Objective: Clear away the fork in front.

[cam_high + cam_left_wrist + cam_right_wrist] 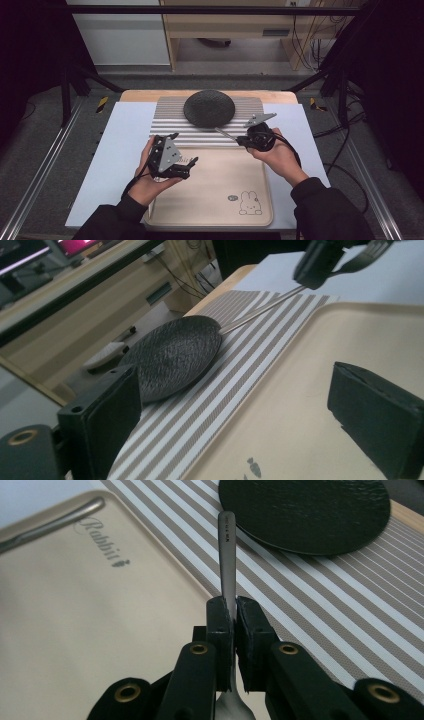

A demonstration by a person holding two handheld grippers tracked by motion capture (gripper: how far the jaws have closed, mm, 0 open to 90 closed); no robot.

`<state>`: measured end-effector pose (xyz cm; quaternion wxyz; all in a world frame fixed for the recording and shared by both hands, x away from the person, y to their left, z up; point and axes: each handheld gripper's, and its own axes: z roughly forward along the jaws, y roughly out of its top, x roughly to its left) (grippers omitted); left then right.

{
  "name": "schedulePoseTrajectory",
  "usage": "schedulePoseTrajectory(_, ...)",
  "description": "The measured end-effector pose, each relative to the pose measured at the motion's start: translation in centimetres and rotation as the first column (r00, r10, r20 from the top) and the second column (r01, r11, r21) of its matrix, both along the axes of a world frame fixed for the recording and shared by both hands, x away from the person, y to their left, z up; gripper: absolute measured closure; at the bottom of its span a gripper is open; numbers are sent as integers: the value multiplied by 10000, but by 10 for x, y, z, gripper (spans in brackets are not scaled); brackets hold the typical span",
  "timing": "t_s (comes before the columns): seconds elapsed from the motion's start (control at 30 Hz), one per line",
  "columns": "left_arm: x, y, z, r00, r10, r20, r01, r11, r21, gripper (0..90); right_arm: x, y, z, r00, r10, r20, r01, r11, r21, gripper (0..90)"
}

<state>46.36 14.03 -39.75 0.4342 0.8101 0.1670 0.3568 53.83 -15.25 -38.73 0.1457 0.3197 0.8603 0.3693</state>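
My right gripper (pixel 241 140) (pixel 233 610) is shut on a metal fork (pixel 227 134) (pixel 227 555), pinching its handle partway along. It hovers above the striped placemat (pixel 170 112) (pixel 325 605), and the handle's end points at the black plate (pixel 209 107) (pixel 305 510). In the left gripper view the fork (pixel 260 310) has its tines up behind that hand and its handle tip near the plate (pixel 175 355). My left gripper (pixel 189 167) (pixel 240 420) stands open with nothing in it, over the left part of the beige tray (pixel 220 200) (pixel 300 415).
A second metal utensil handle (pixel 55 520) lies along the tray's far rim near the word "Rabbit". The tray (pixel 75 630) and placemat (pixel 210 410) rest on a pale sheet (pixel 125 140) over the table. Dark frame posts flank the table.
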Motion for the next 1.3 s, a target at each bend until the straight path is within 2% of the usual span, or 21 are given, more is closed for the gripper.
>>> schedulePoseTrajectory(0.07,3,-10,-1,9993,-210,300,192,9981,580,105,1,7,3,9999,118,-62,-119,9999,-86,856)
schedulePoseTrajectory(0.1,4,-14,-1,9988,-283,390,254,9969,739,107,1,10,5,9997,208,-83,-209,9997,-125,856)
schedulePoseTrajectory(0.3,16,-28,-8,9974,-296,659,217,9928,1174,120,1,24,17,9980,628,-9,-628,9971,-439,856)
schedulePoseTrajectory(0.43,20,-36,-13,9928,-401,1128,199,9844,1748,133,-2,30,23,9966,824,-66,-826,9940,-721,856)
schedulePoseTrajectory(0.57,22,-44,-17,9831,-554,1747,164,9761,2169,158,-5,35,31,9941,1080,-102,-1085,9901,-896,856)
schedulePoseTrajectory(0.67,21,-48,-20,9726,-567,2254,-17,9679,2512,176,-9,37,35,9925,1208,-196,-1222,9873,-1019,856)
schedulePoseTrajectory(0.7,20,-49,-21,9658,-617,2517,-69,9647,2631,187,-10,38,35,9917,1270,-221,-1286,9869,-980,856)
schedulePoseTrajectory(0.73,20,-51,-22,9647,-638,2554,-88,9619,2734,199,-11,38,37,9914,1274,-285,-1296,9865,-1006,856)
schedulePoseTrajectory(0.8,19,-53,-25,9581,-663,2786,-213,9536,3002,223,-12,39,38,9902,1373,-265,-1394,9848,-1032,856)
schedulePoseTrajectory(0.87,20,-56,-27,9550,-618,2901,-324,9505,3090,242,-14,39,40,9894,1425,-270,-1446,9838,-1062,856)
schedulePoseTrajectory(0.93,21,-59,-29,9490,-666,3082,-385,9456,3230,269,-15,40,41,9894,1430,-249,-1448,9835,-1088,856)
schedulePoseTrajectory(1.13,22,-65,-32,9383,-780,3370,-417,9416,3342,308,-16,39,43,9884,1496,-267,-1515,9838,-959,856)
schedulePoseTrajectory(1.3,18,-68,-33,9216,-877,3781,-621,9283,3667,356,-19,40,46,9882,1524,-150,-1531,9837,-943,856)
